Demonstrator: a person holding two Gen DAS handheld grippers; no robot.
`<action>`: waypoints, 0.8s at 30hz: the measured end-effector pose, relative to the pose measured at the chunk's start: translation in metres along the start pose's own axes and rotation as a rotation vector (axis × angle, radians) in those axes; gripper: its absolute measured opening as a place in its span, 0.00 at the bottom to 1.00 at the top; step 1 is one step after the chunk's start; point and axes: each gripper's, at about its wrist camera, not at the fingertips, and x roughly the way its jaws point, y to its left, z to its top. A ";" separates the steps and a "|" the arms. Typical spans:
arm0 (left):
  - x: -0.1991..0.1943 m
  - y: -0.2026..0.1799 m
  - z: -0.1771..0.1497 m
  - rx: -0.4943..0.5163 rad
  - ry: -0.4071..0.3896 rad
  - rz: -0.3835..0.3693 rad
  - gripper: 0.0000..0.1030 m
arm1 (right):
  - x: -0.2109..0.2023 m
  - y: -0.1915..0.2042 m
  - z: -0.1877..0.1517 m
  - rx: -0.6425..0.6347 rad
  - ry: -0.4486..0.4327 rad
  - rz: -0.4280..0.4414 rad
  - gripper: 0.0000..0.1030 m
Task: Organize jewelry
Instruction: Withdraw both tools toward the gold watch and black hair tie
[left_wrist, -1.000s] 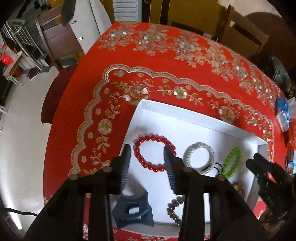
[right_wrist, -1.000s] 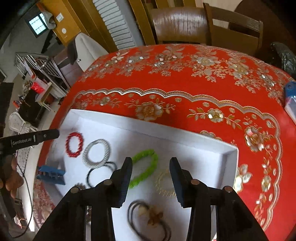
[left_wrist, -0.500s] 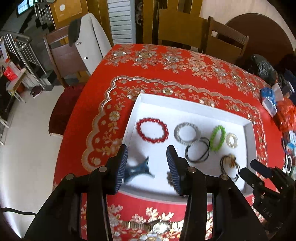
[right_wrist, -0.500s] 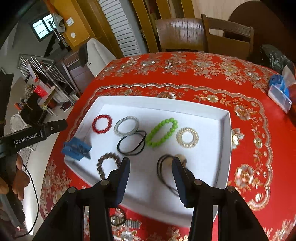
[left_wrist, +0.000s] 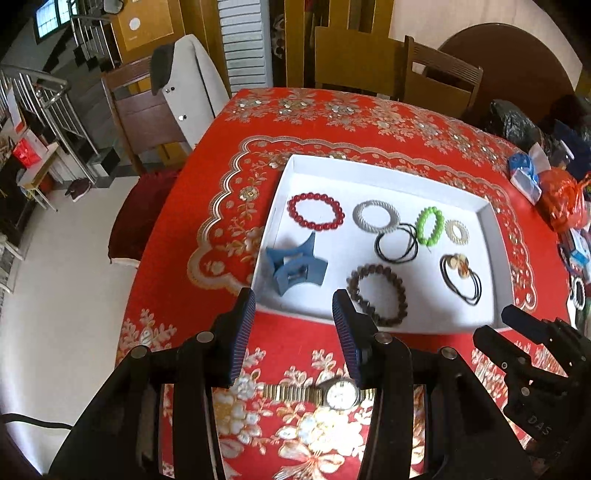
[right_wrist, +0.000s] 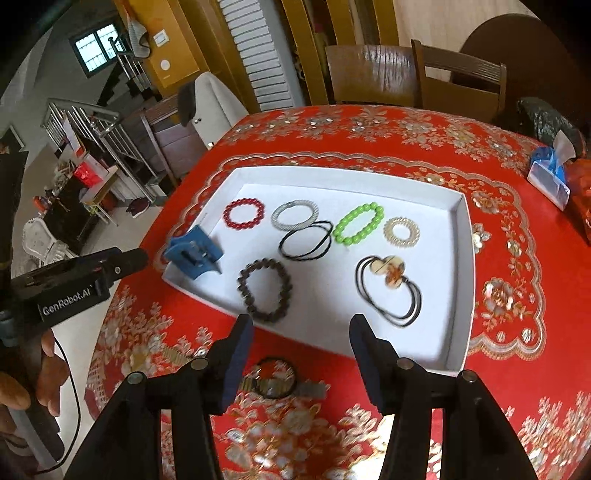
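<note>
Nearly sorted, just the wristwatch (left_wrist: 341, 392) sitting loose on the red tablecloth (left_wrist: 221, 184), this side of the white tray (left_wrist: 495, 266).

Left to right in the tray: blue hair claw (left_wrist: 293, 266), red bead bracelet (left_wrist: 316, 211), grey woven bracelet (left_wrist: 376, 215), black hair ties (left_wrist: 396, 245), brown bead bracelet (left_wrist: 377, 293), green bead bracelet (left_wrist: 430, 225), pale coil ring (left_wrist: 456, 231), shell hair tie (left_wrist: 461, 274). Left gripper (left_wrist: 293, 332) spread apart, holding nothing; right gripper (right_wrist: 301, 354) same, wide and empty. Probably best to drop straight down on the watch case, pinch across it rather than the floppy band, then lift well over the tray wall. Watch half hidden behind the finger (left_wrist: 347, 332) in the left view, blurry with a dark ring around it in the right. Can't read the band ends.
</note>
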 end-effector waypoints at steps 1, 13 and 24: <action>-0.003 0.000 -0.004 0.001 -0.003 0.000 0.42 | -0.002 0.003 -0.004 0.000 -0.002 0.002 0.51; -0.024 0.005 -0.040 0.016 -0.033 0.002 0.42 | -0.017 0.016 -0.036 0.010 -0.013 0.003 0.51; -0.027 0.007 -0.060 0.032 -0.022 0.003 0.42 | -0.021 0.017 -0.056 0.024 -0.005 -0.013 0.51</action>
